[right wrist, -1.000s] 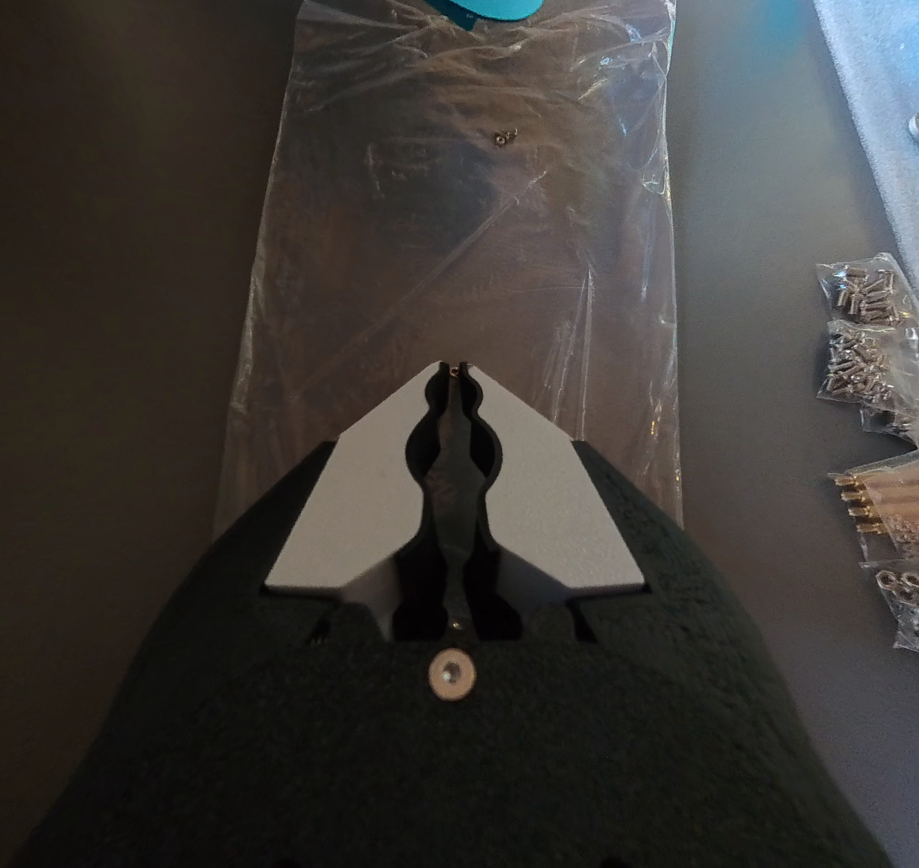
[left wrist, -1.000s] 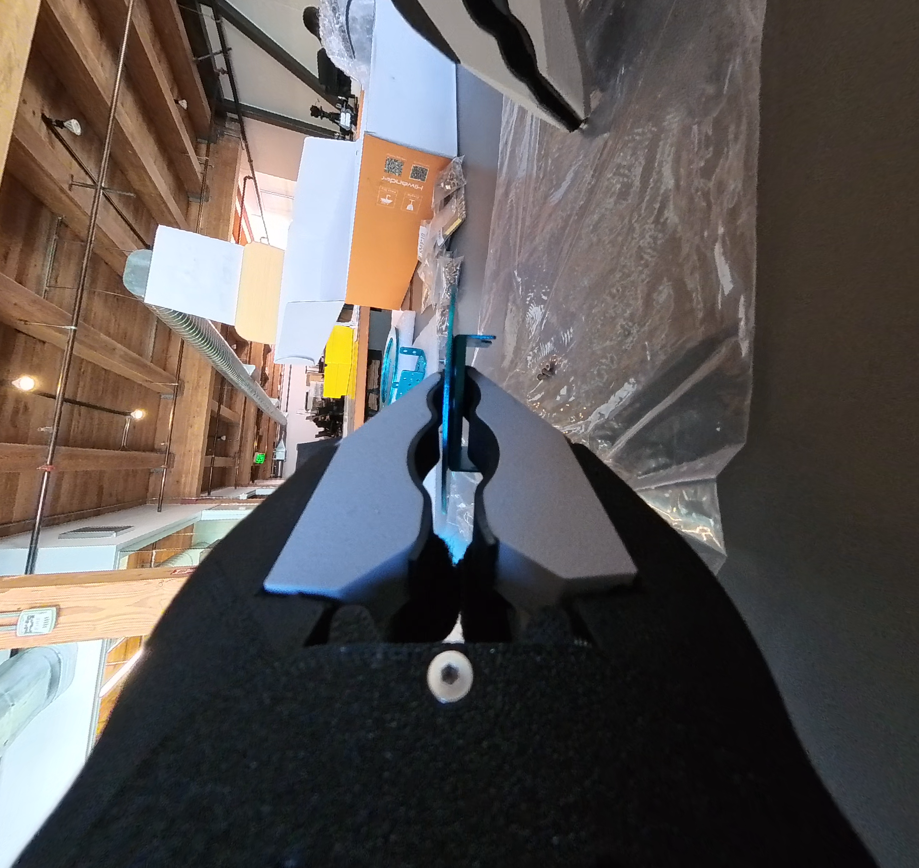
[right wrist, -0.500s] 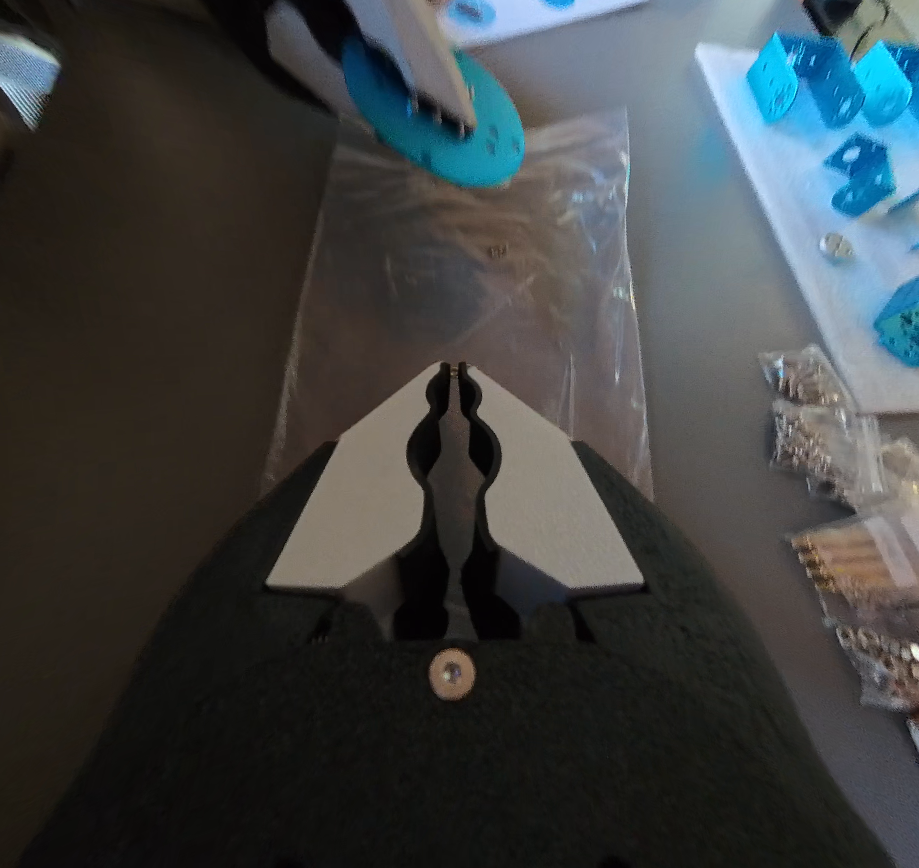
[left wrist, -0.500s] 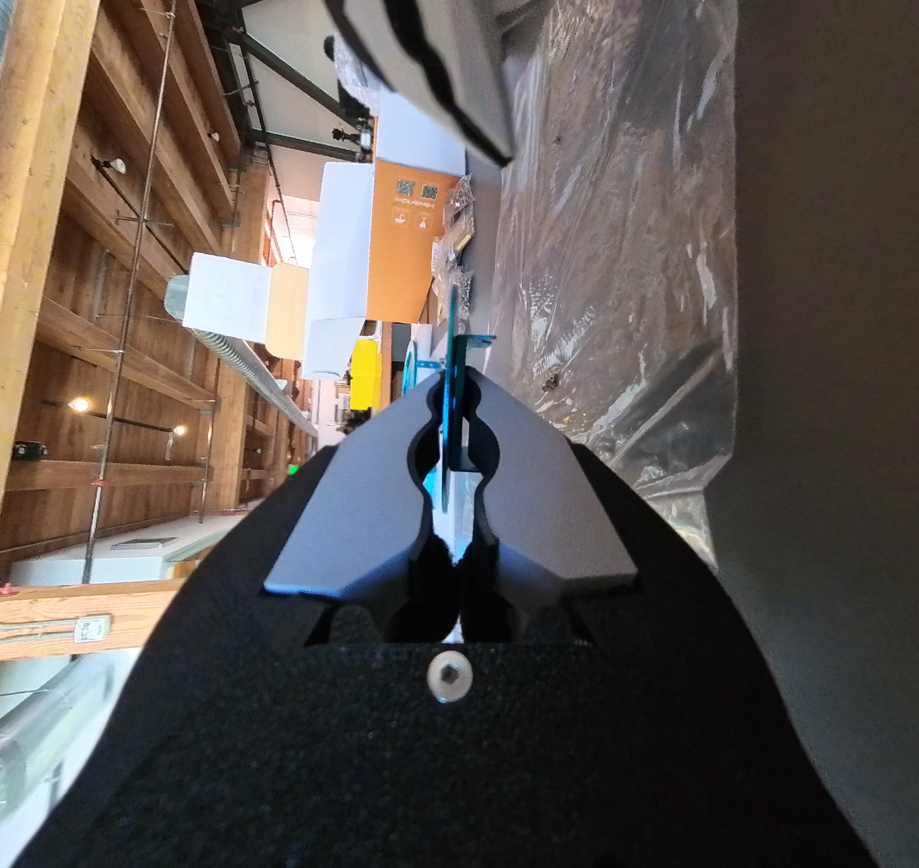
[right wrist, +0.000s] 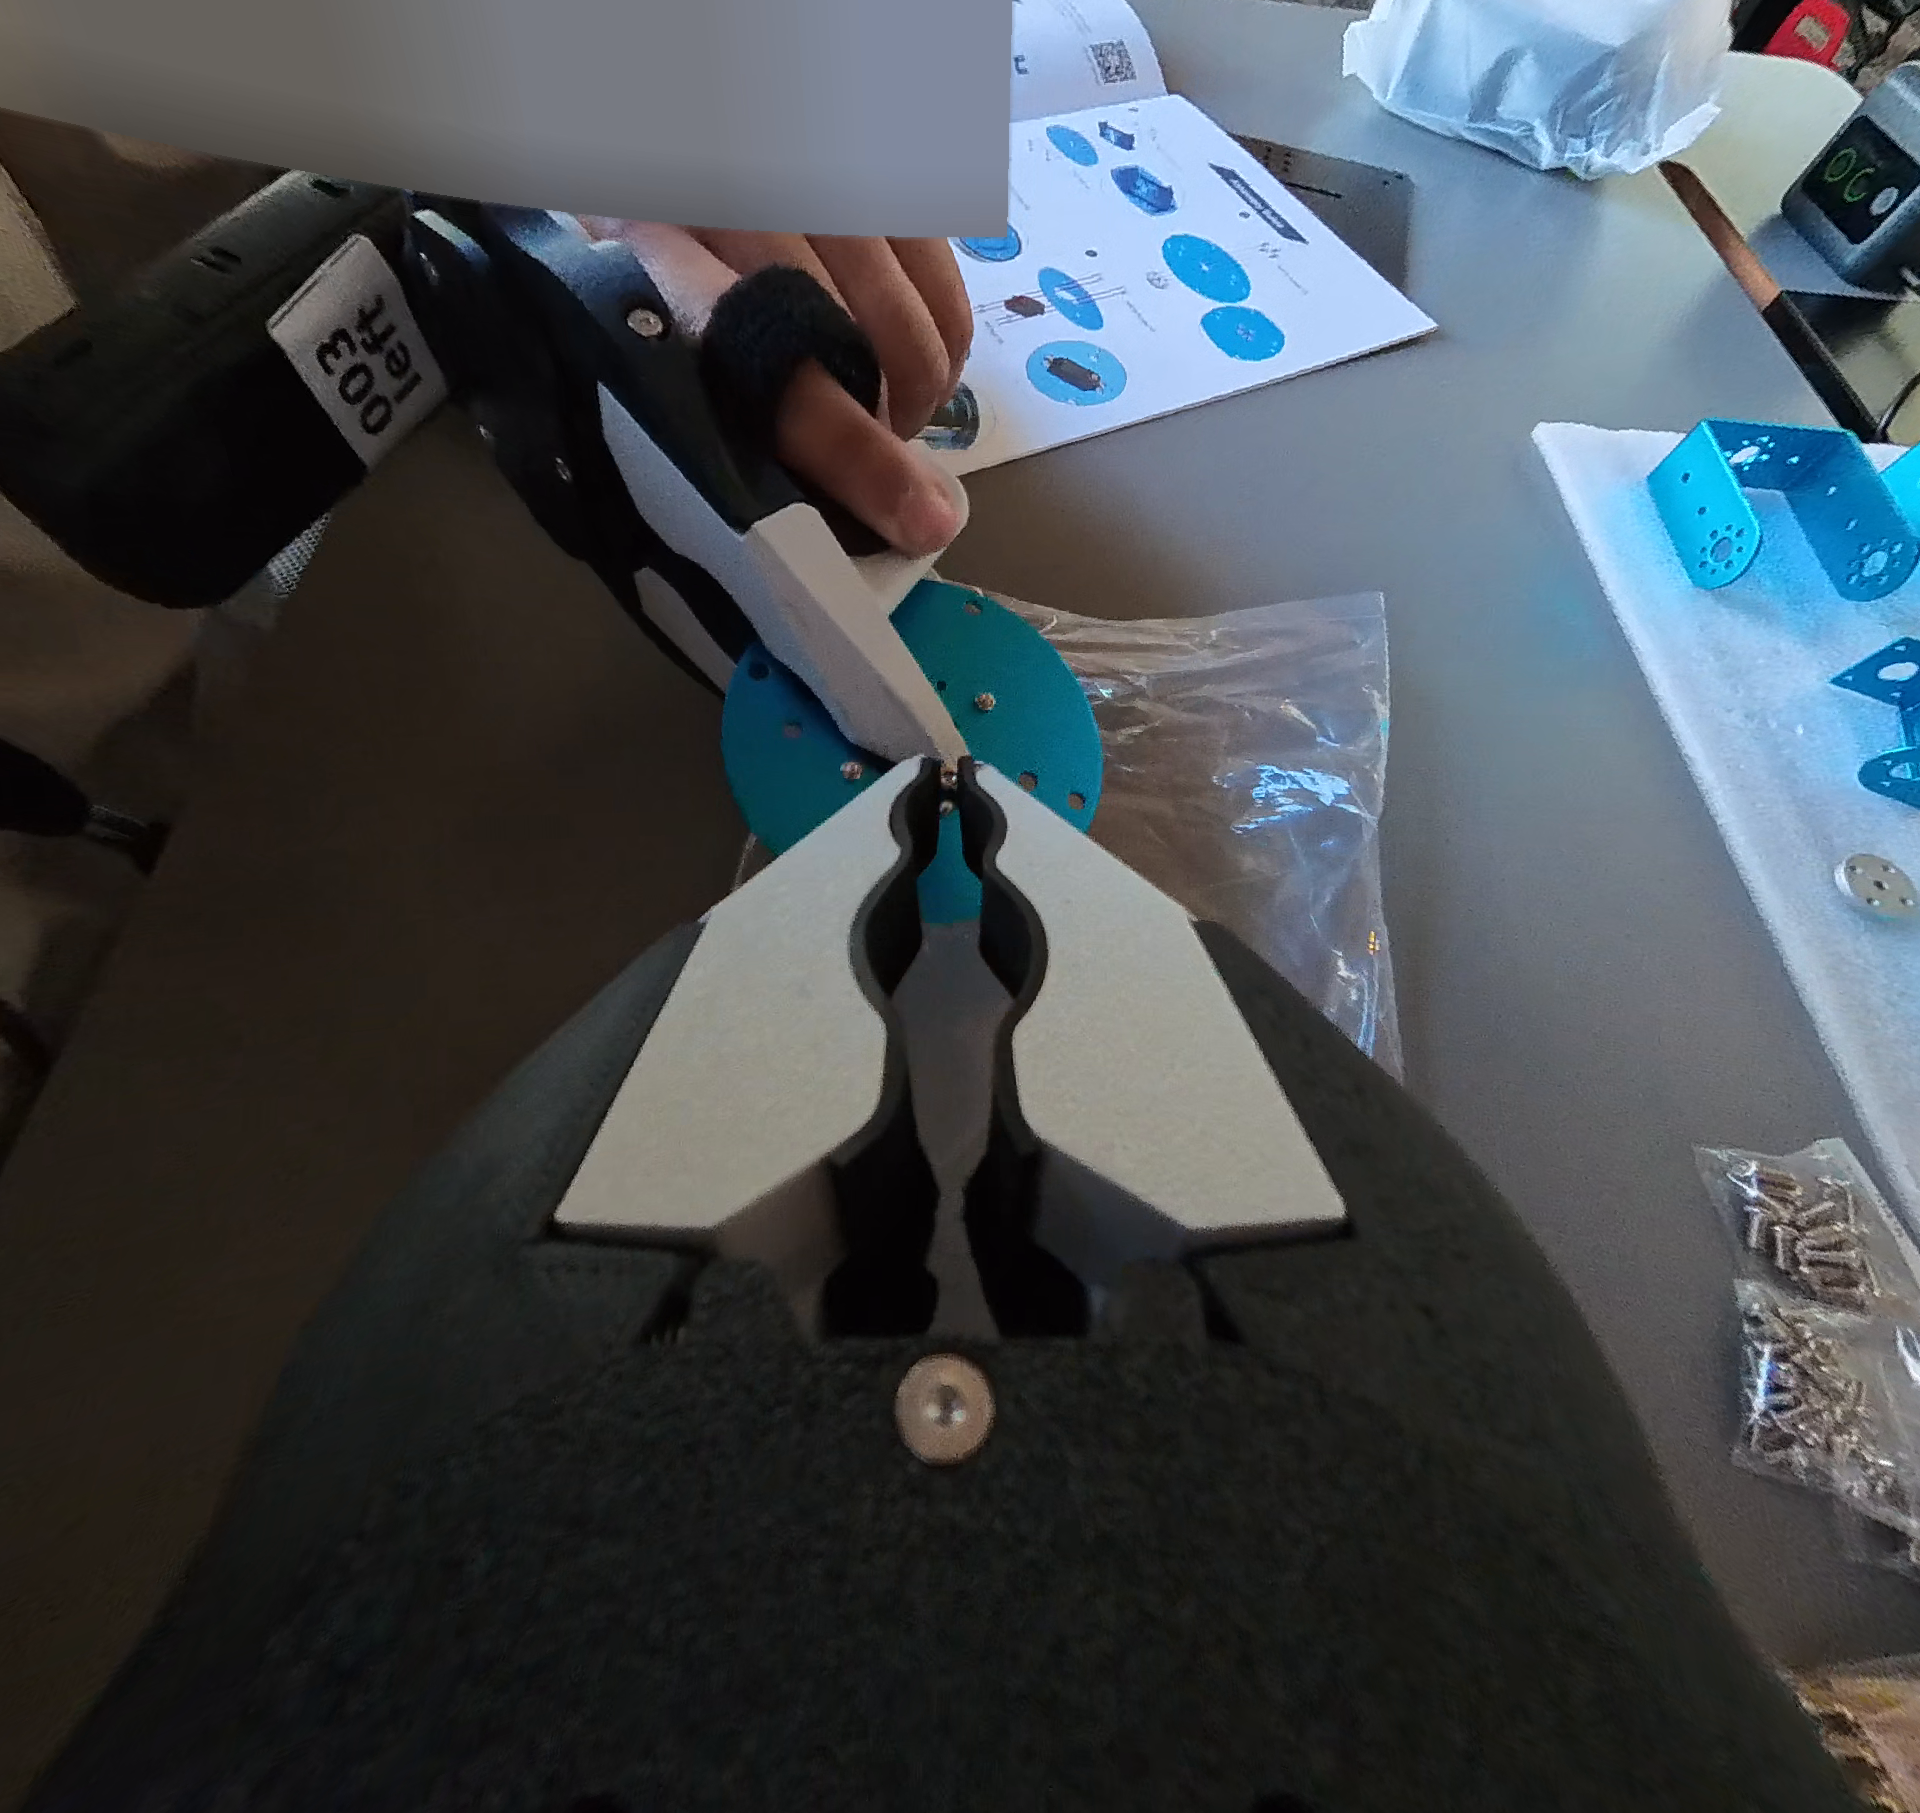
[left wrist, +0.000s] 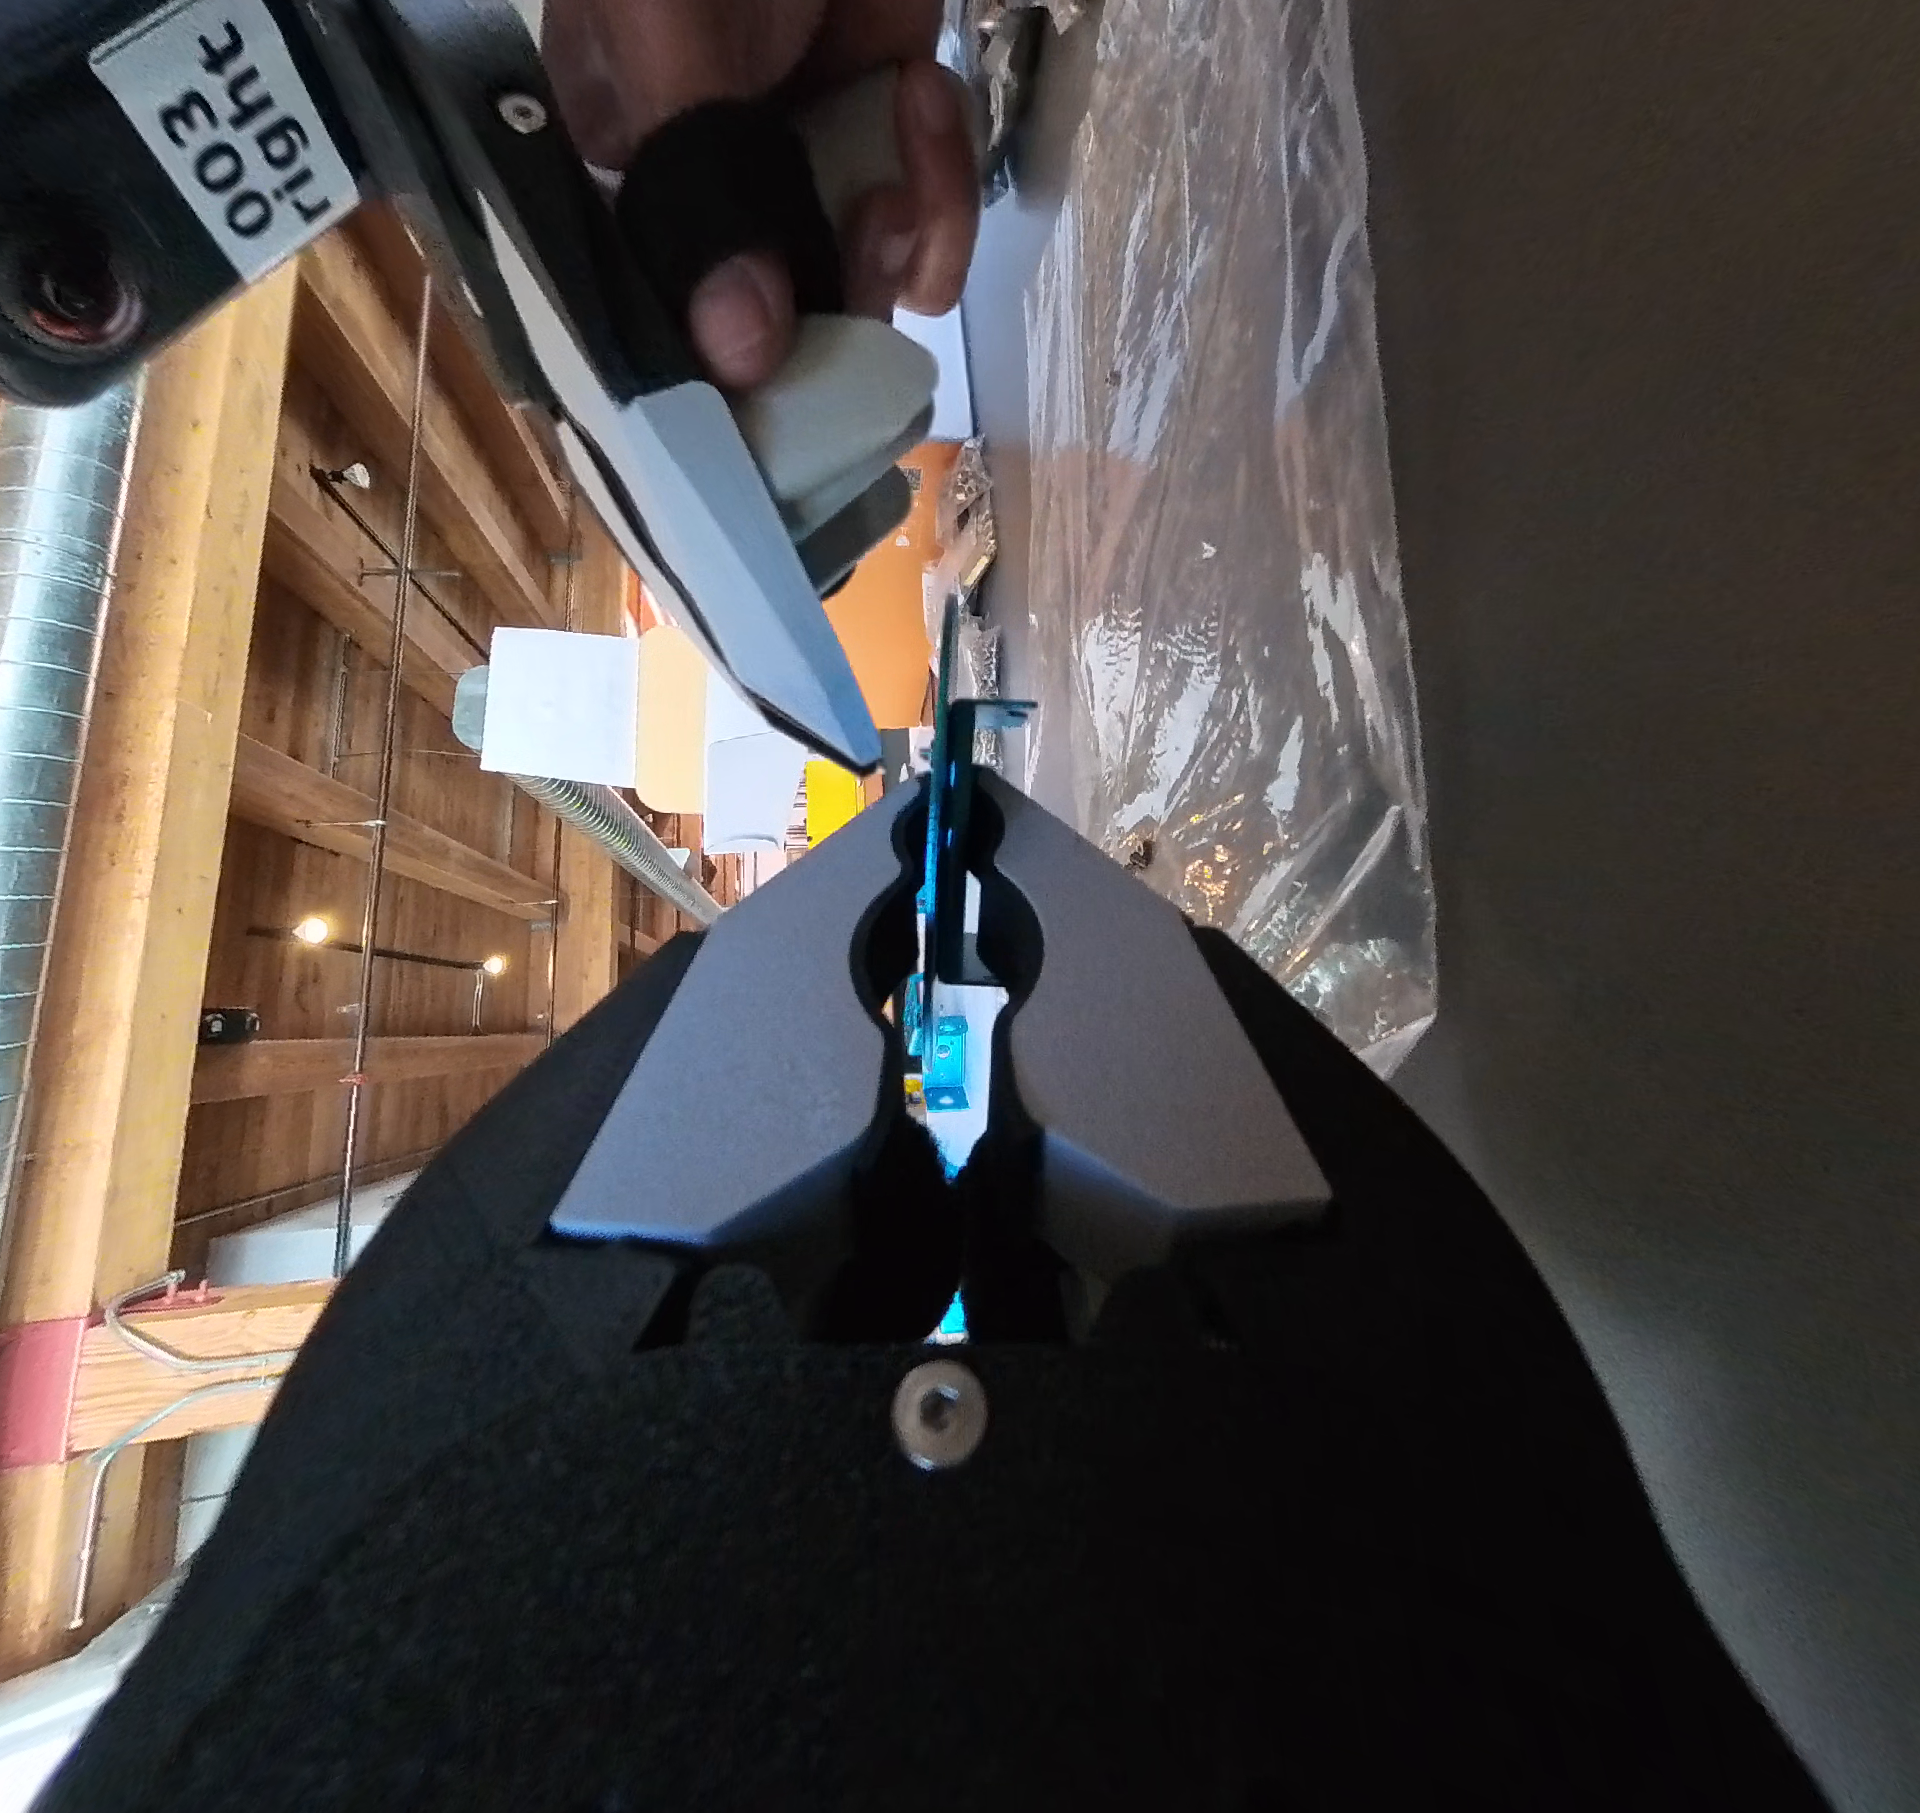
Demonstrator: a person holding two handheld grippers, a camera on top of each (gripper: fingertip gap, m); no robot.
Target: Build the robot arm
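A grey table [right wrist: 1507, 724] carries a clear plastic bag [right wrist: 1247, 776] and a booklet [right wrist: 1174, 277] with printed diagrams. The left gripper [left wrist: 948, 787] clamps a blue round plate [right wrist: 997, 683] edge-on above the bag. The right gripper [right wrist: 948, 774], nearly closed, pinches a tiny screw [right wrist: 948, 778] against the plate. Each gripper bears a white label.
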